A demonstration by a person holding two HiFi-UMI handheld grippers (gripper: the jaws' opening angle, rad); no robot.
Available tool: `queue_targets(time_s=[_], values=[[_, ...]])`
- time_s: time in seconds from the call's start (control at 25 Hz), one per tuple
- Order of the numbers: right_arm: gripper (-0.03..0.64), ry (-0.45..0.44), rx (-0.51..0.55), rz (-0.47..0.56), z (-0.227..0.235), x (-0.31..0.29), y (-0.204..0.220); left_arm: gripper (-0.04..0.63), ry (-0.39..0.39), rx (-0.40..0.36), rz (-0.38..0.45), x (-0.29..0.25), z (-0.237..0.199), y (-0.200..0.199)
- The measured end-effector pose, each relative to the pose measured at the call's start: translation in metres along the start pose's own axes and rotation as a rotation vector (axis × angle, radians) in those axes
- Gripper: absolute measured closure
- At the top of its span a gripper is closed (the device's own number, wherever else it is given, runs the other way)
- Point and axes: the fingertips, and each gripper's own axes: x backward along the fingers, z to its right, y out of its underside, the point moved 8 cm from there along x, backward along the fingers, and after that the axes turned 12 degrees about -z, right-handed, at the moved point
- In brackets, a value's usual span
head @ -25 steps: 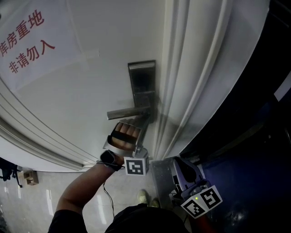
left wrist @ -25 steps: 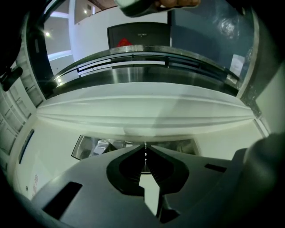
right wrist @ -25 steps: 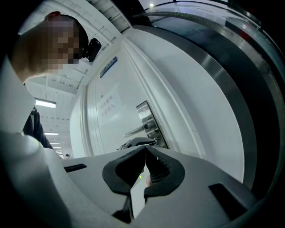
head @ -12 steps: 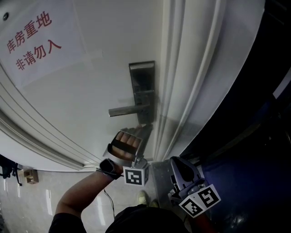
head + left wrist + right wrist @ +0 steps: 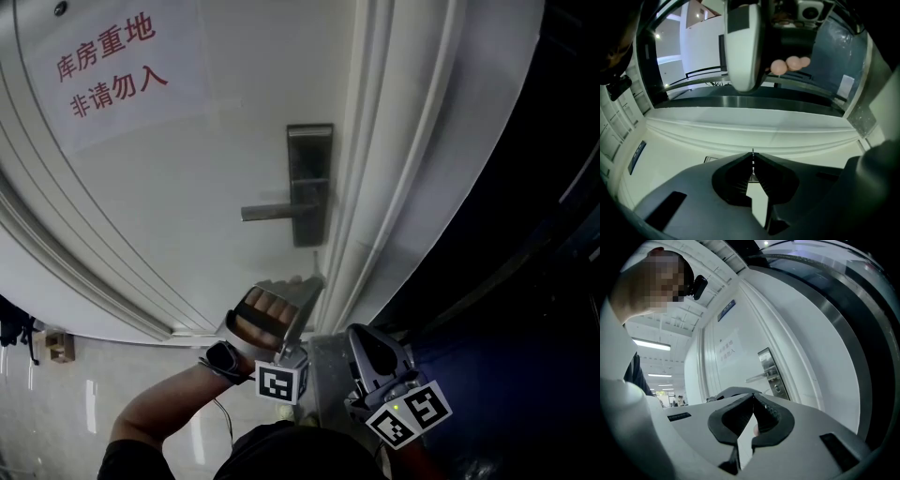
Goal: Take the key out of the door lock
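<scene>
A steel lock plate (image 5: 309,183) with a lever handle (image 5: 272,213) sits on the white door (image 5: 187,187). My left gripper (image 5: 314,278) hangs just below the plate, off the door, with its jaws closed. In the left gripper view a thin toothed key (image 5: 753,154) sticks out edge-on from between the tips of the left gripper (image 5: 753,165). The right gripper view shows the lock plate (image 5: 771,373) and handle (image 5: 757,377) with no key in the keyhole. My right gripper (image 5: 375,361) is low at the right by the door frame; in its own view the right gripper (image 5: 753,398) is shut and holds nothing.
A paper notice with red print (image 5: 112,80) is taped to the door's upper left. The moulded white door frame (image 5: 394,187) runs right of the lock, with a dark space beyond it. Pale floor tiles (image 5: 56,412) show at lower left.
My left gripper has drawn back from the bottom of the lock plate, down and away from the door, still shut. The right gripper has barely moved.
</scene>
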Motion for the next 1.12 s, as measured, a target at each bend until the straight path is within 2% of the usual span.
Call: queue_targets(time_s=[0.52, 1.12], values=[[0.603, 0.001, 0.064, 0.002, -0.027, 0.031, 0.0, 0.586, 0.019, 0.017, 0.033, 0.067, -0.019, -0.019], [0.603, 0.002, 0.08, -0.006, -0.034, 0.035, 0.002, 0.586, 0.021, 0.021, 0.041, 0.079, -0.022, -0.022]])
